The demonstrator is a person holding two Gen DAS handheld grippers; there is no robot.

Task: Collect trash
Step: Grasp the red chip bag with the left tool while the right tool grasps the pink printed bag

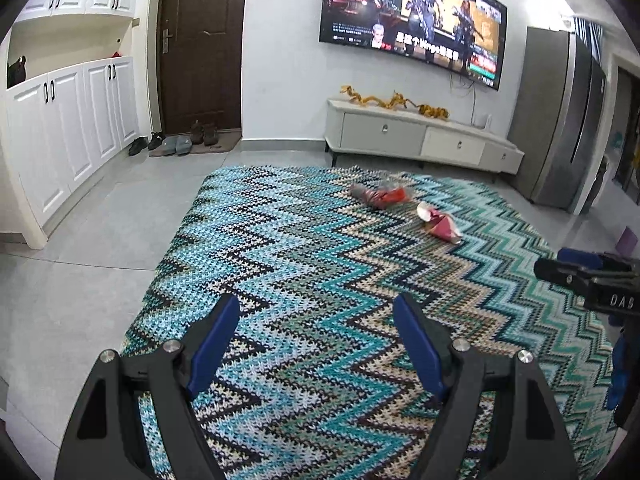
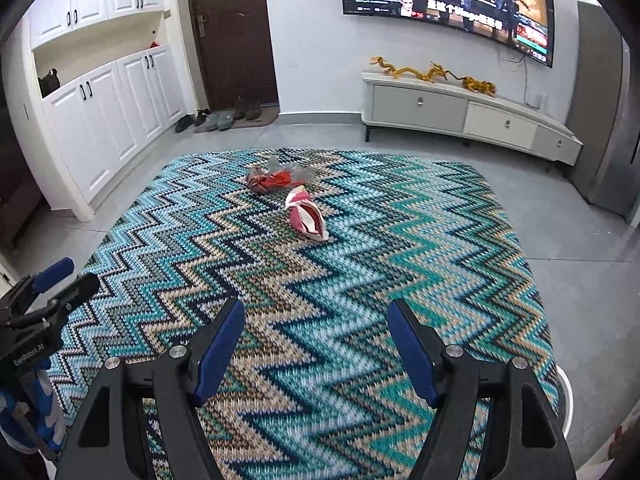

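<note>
Two pieces of trash lie on the far part of a zigzag rug (image 1: 304, 264) (image 2: 320, 280). A crumpled red and clear plastic wrapper (image 1: 380, 195) (image 2: 276, 178) lies farther away. A pink and white folded paper piece (image 1: 438, 224) (image 2: 306, 216) lies just in front of it. My left gripper (image 1: 316, 312) is open and empty above the near rug, well short of both. My right gripper (image 2: 316, 316) is open and empty too. Each gripper shows at the edge of the other's view, the right one (image 1: 576, 268) and the left one (image 2: 60, 276).
A white TV stand (image 1: 420, 136) (image 2: 468, 112) stands under a wall TV (image 1: 416, 20). White cabinets (image 1: 68, 128) line the left wall. Shoes (image 1: 176, 142) sit by a brown door (image 1: 202, 40). A grey fridge (image 1: 564, 116) stands at right. A white round rim (image 2: 566, 400) shows at the rug's near right.
</note>
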